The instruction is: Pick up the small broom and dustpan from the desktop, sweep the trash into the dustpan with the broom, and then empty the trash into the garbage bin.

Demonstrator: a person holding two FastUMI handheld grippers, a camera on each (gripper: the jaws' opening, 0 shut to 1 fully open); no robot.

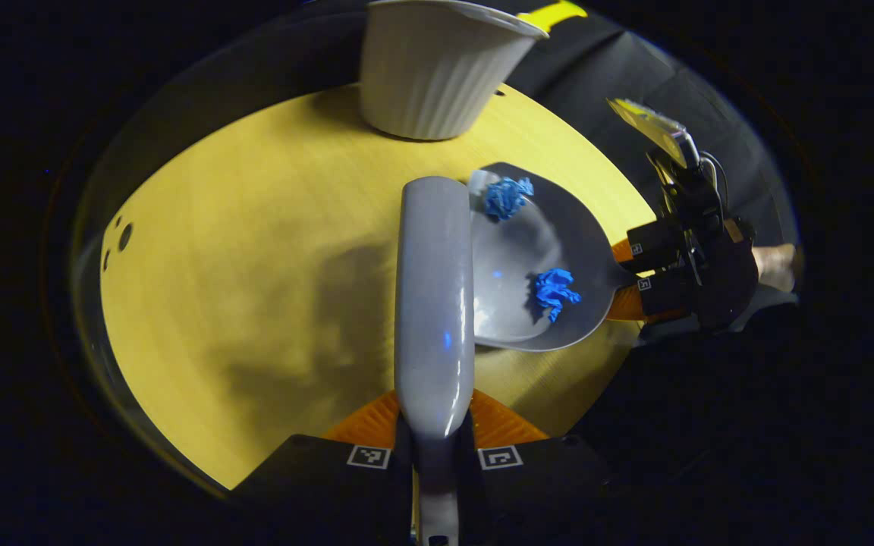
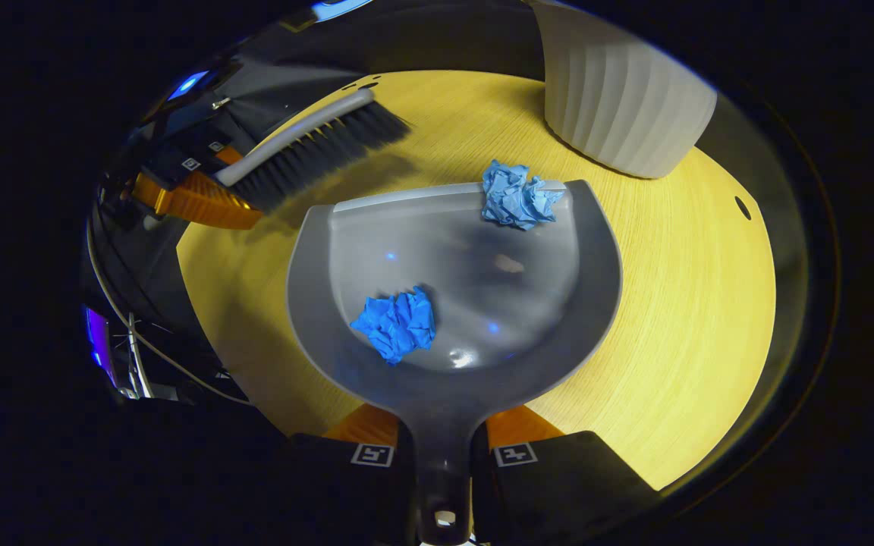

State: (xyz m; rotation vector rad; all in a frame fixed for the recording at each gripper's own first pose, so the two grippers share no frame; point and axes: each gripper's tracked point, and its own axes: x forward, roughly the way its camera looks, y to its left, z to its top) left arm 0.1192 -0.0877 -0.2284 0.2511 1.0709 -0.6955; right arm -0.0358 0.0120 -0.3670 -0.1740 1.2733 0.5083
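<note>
Left tongs [image 1: 435,447]: I pinch the broom [image 1: 435,296] handle.
Right tongs [image 2: 443,455]: I pinch the dustpan [image 2: 467,356] handle.
Paper ball [image 2: 519,195]: on the dustpan's lip, broom-side.
Bin [image 2: 627,98]: beyond the lip.

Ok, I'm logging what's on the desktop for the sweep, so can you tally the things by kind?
Crumpled blue paper: 2, one in the dustpan, one at its front edge
Dustpan: 1
Broom: 1
White ribbed bin: 1
Total: 5

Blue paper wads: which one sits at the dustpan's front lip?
The paler wad, straddling the front lip of the dustpan nearest the white bin. The darker wad lies deep inside, toward the handle.
</note>
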